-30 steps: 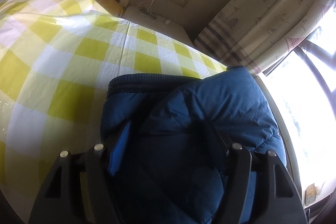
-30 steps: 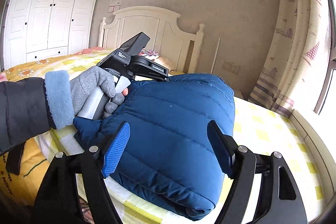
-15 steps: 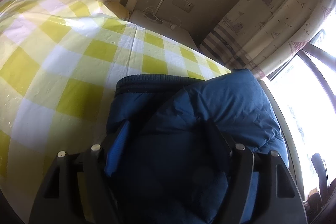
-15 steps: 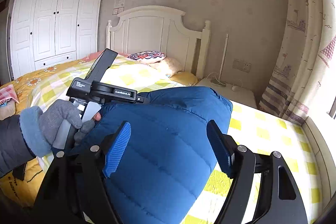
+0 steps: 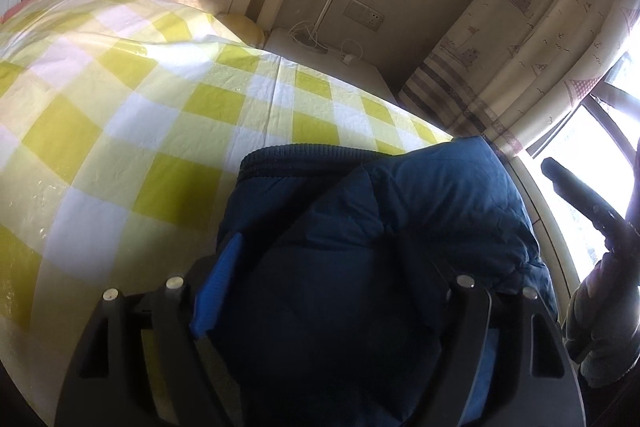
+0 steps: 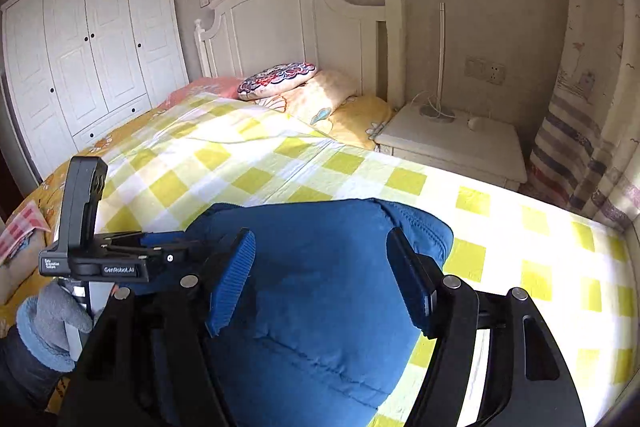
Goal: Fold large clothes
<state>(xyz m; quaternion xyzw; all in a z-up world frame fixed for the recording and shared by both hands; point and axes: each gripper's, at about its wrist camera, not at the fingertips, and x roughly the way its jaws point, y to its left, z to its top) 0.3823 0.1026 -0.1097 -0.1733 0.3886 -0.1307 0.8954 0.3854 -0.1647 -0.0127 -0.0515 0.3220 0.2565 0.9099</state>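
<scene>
Walls: plain beige, a socket plate (image 6: 485, 70) on the far one.
Wardrobe (image 6: 92, 47): white, panelled doors, far left.
Headboard (image 6: 296, 27): white wood, straight ahead against the wall.
Bed (image 6: 248, 163): yellow-and-white check cover; pillows (image 6: 304, 87) piled at the head.
Nightstand (image 6: 456, 143): white, ahead to the right, a thin white lamp stem (image 6: 441, 55) and cords on top.
Curtain (image 6: 588, 115): cream, printed, striped hem, far right.
Window (image 5: 592, 143): dark frame, glaring daylight falling across the bed.
</scene>
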